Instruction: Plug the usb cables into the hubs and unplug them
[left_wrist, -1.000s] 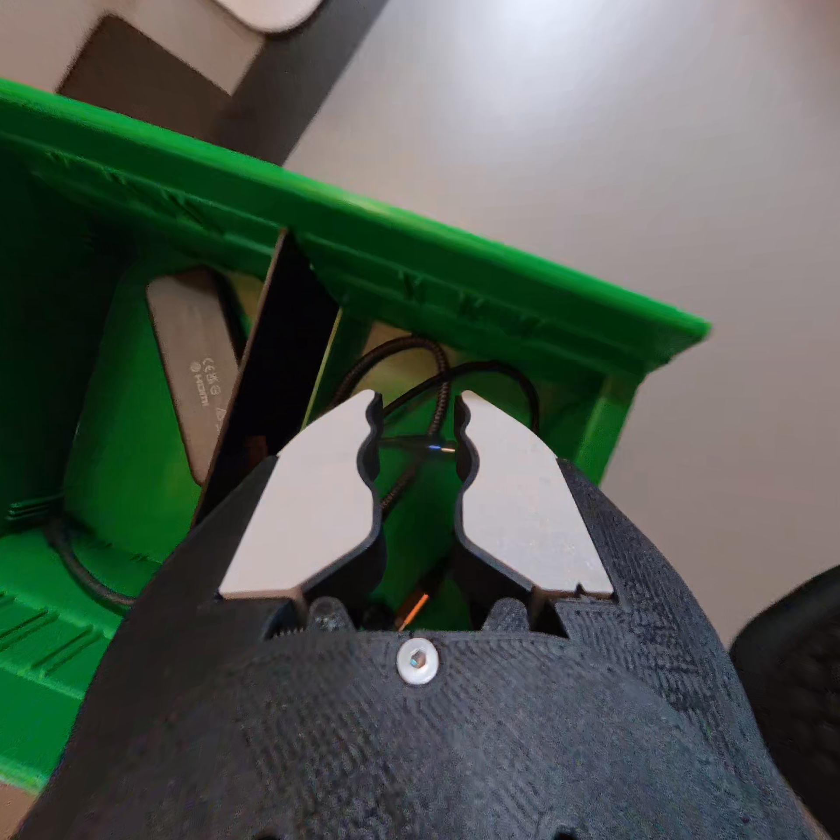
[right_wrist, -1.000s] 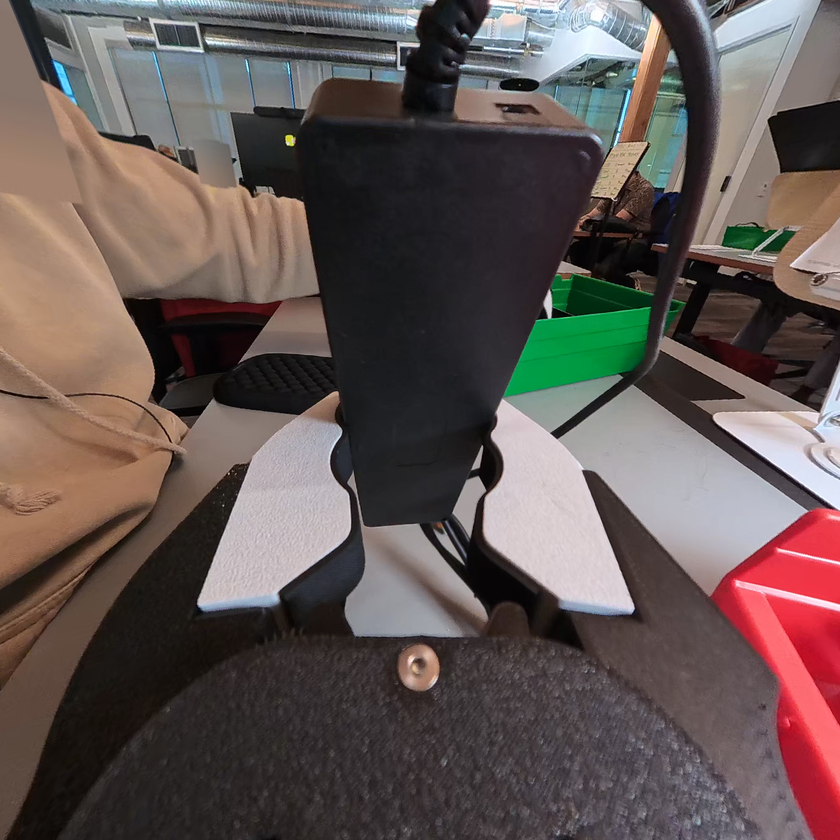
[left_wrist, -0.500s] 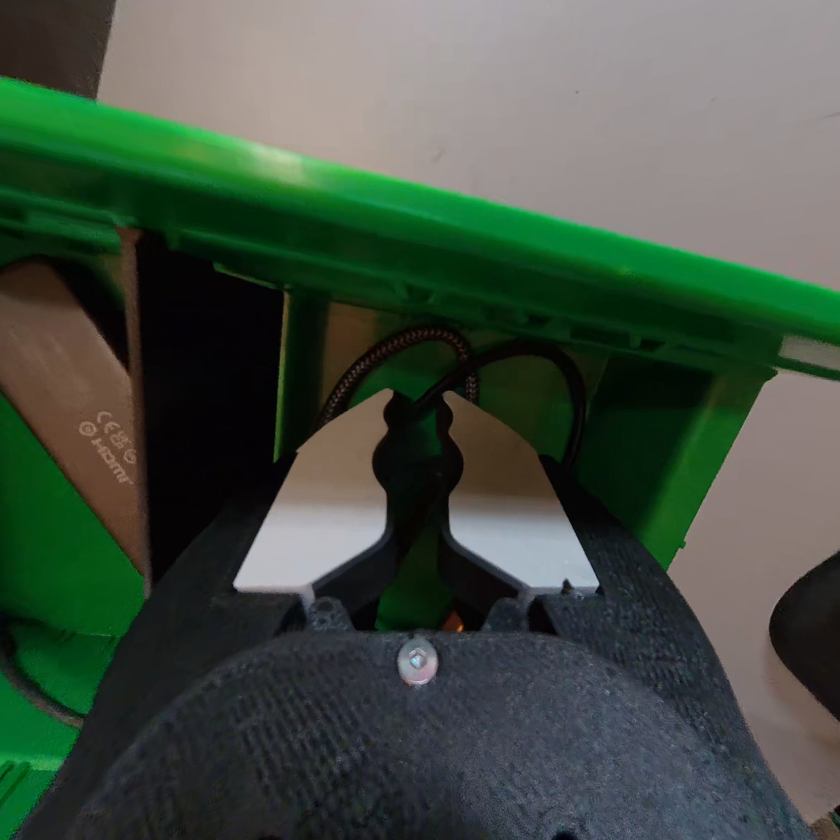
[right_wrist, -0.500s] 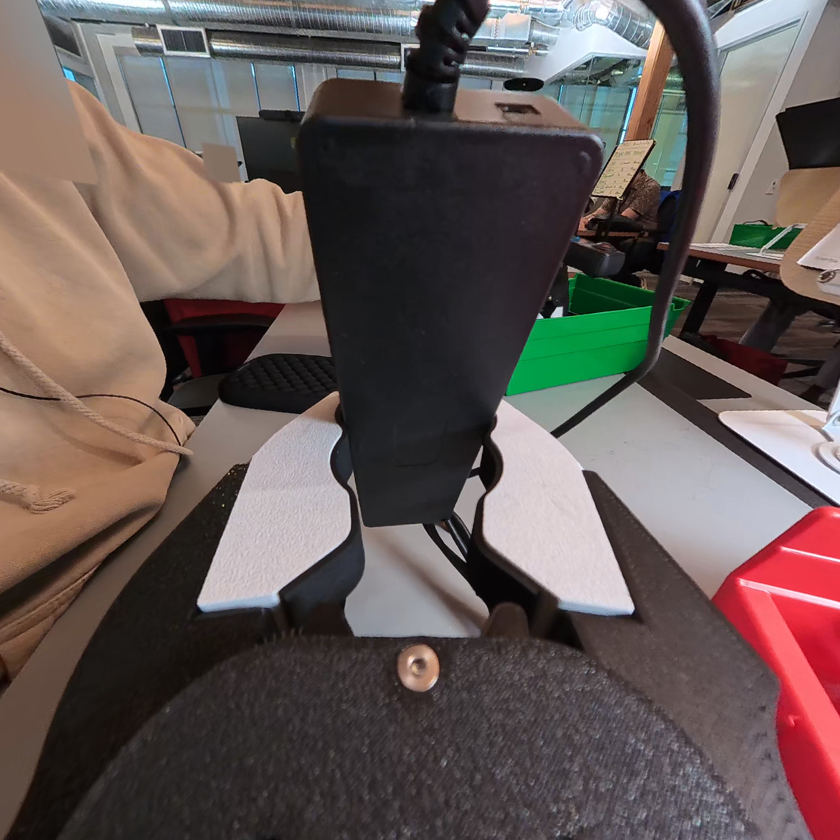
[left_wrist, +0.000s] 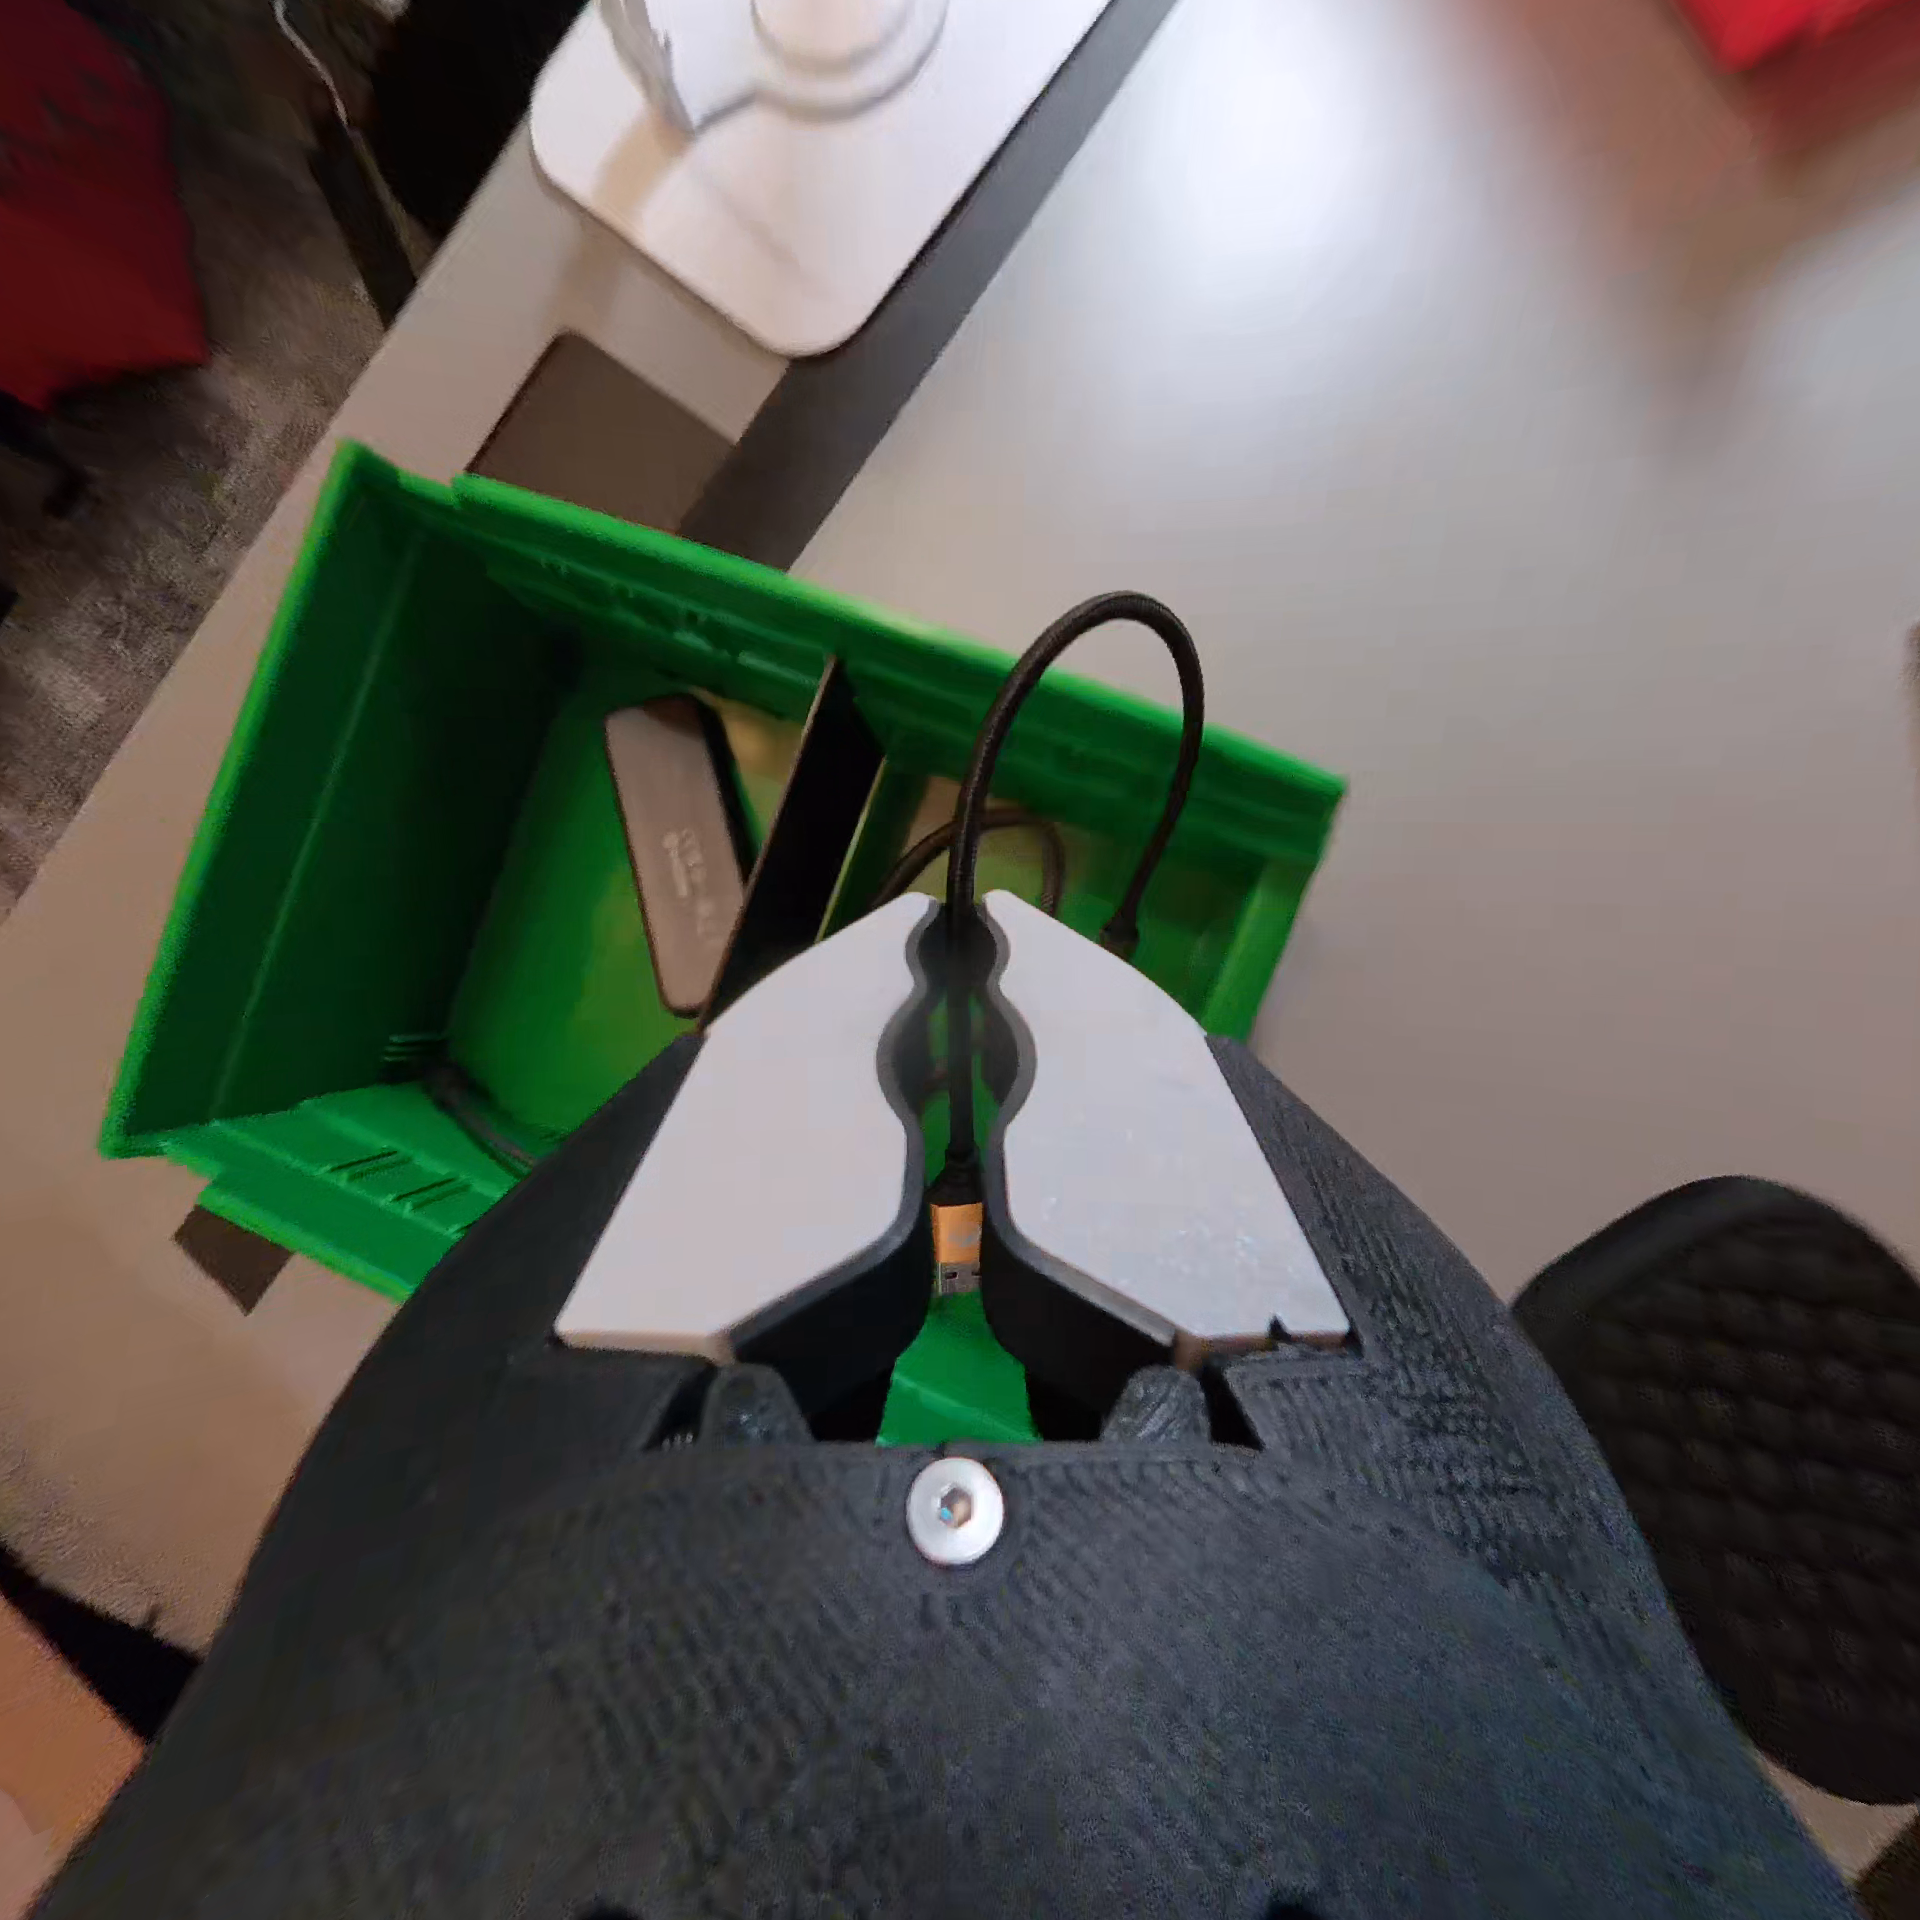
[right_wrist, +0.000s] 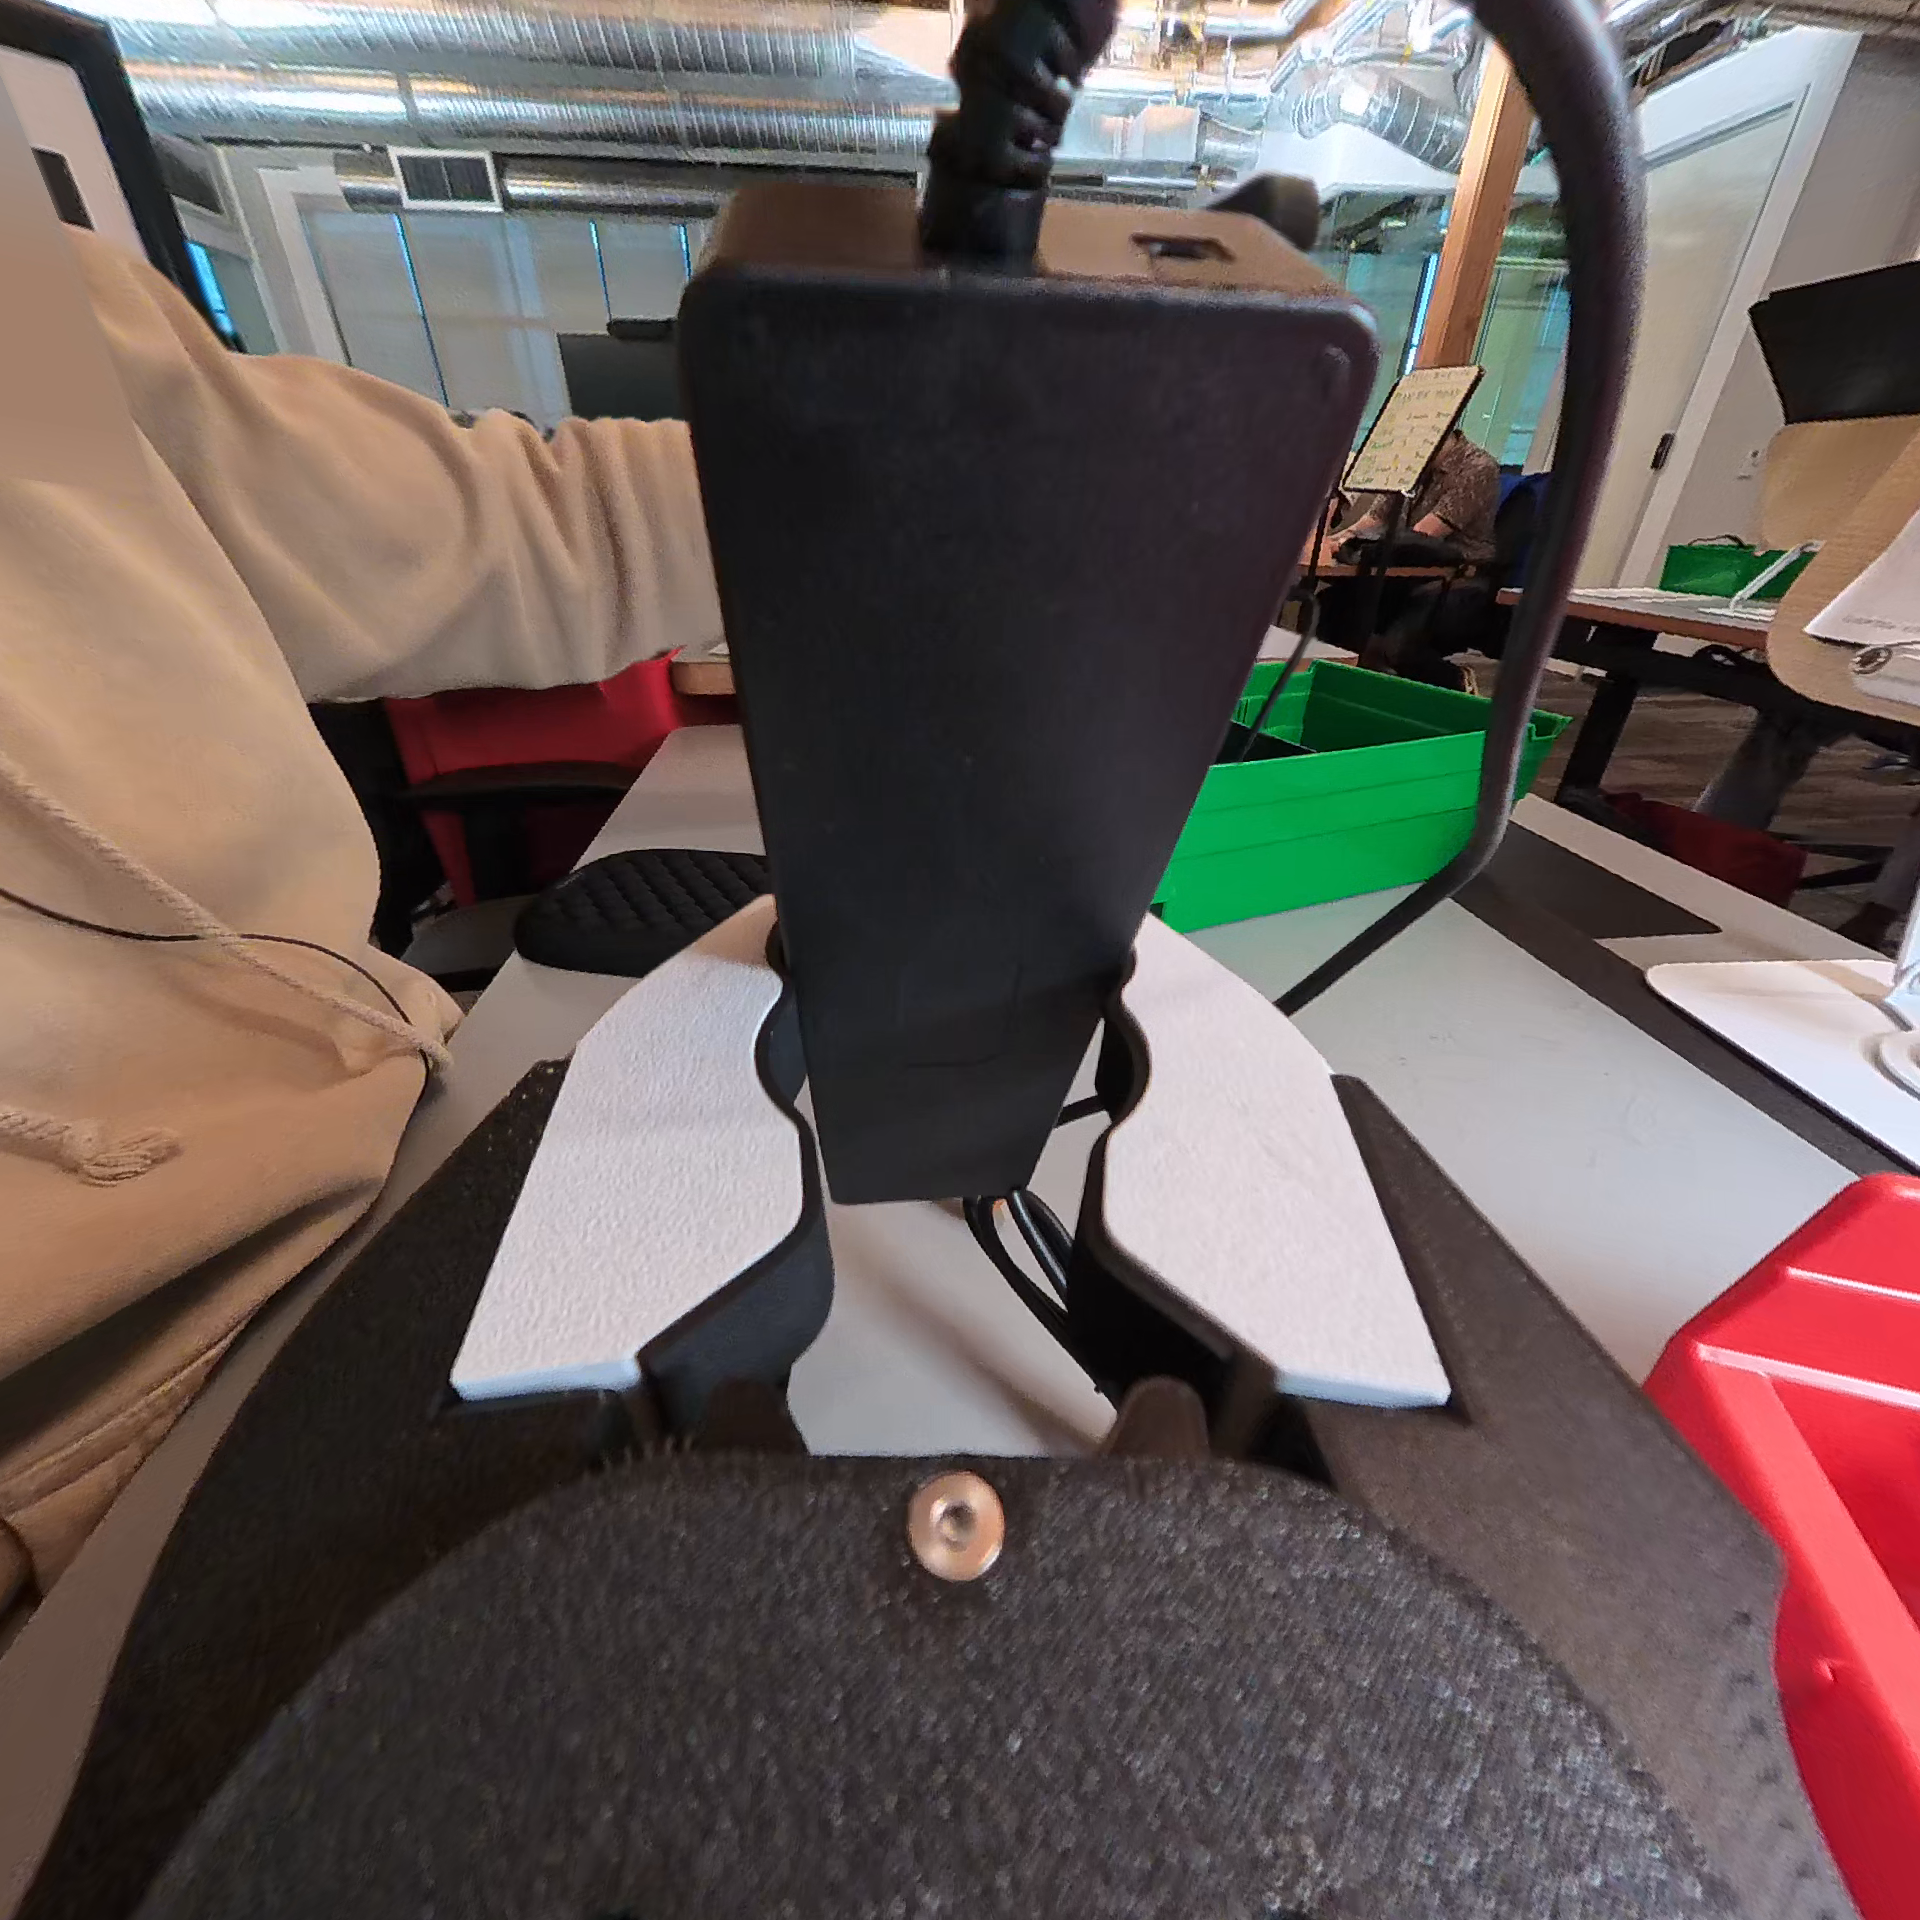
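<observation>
My left gripper (left_wrist: 956, 920) is shut on a black braided usb cable (left_wrist: 1081, 644). The cable arcs up from the fingertips and down into the green bin (left_wrist: 343, 831). Its orange plug (left_wrist: 954, 1236) lies back between the fingers. A grey hub (left_wrist: 675, 842) lies in the bin's left compartment, beside a black divider (left_wrist: 805, 842). My right gripper (right_wrist: 951, 956) is shut on a black hub (right_wrist: 1018, 623), held upright above the table. A thick black cable (right_wrist: 1579, 416) leaves the hub's top and curves down to the right.
A person's beige sleeve (right_wrist: 343, 561) reaches across the left. A red bin (right_wrist: 1818, 1455) stands at the right edge. A white base plate (left_wrist: 790, 177) lies beyond the green bin (right_wrist: 1340, 810). A black chair seat (left_wrist: 1745, 1423) is at the table's side.
My left gripper has closed on the braided cable and lifted it up out of the green bin. My right gripper has held the black hub still.
</observation>
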